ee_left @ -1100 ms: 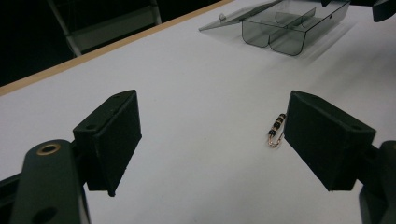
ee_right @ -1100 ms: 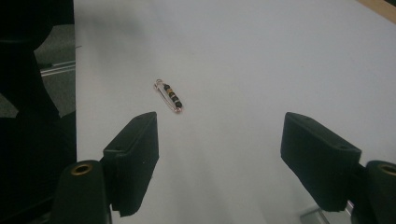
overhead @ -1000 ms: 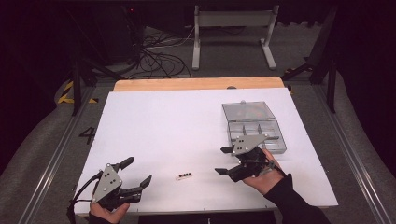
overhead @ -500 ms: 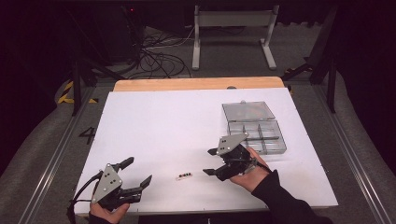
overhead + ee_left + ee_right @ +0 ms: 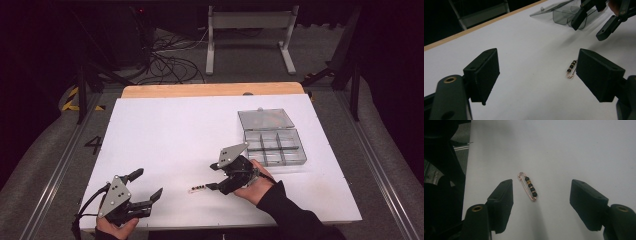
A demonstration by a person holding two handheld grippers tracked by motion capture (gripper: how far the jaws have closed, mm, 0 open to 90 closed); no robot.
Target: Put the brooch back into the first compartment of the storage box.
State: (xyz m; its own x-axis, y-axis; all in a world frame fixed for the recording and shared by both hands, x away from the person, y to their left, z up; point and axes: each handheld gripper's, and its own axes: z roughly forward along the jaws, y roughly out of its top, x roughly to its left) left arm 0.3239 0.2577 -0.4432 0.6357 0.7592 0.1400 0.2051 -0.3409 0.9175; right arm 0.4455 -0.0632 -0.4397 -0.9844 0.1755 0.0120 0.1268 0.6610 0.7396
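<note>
A small gold safety pin strung with black and gold beads (image 5: 196, 188) lies flat on the white table (image 5: 170, 135) near its front edge. My right gripper (image 5: 212, 176) stands open just right of the pin, tips pointing at it. In the right gripper view the pin (image 5: 529, 186) lies between and slightly ahead of the two spread jaws of the right gripper (image 5: 541, 205), touching neither. My left gripper (image 5: 148, 184) is open at the front left, with nothing in it. From the left gripper view (image 5: 541, 75) the pin (image 5: 571, 68) shows beside its right jaw, with the right gripper (image 5: 587, 31) beyond.
A clear plastic compartment box (image 5: 275, 147) with its lid (image 5: 265, 119) laid open stands at the right of the table, behind the right hand. A wooden strip (image 5: 210, 90) runs along the far edge. Cables and a metal stand lie on the floor beyond.
My right gripper has moved left and forward, from beside the compartment box to right up against the pin, still open. The left gripper has stayed put.
</note>
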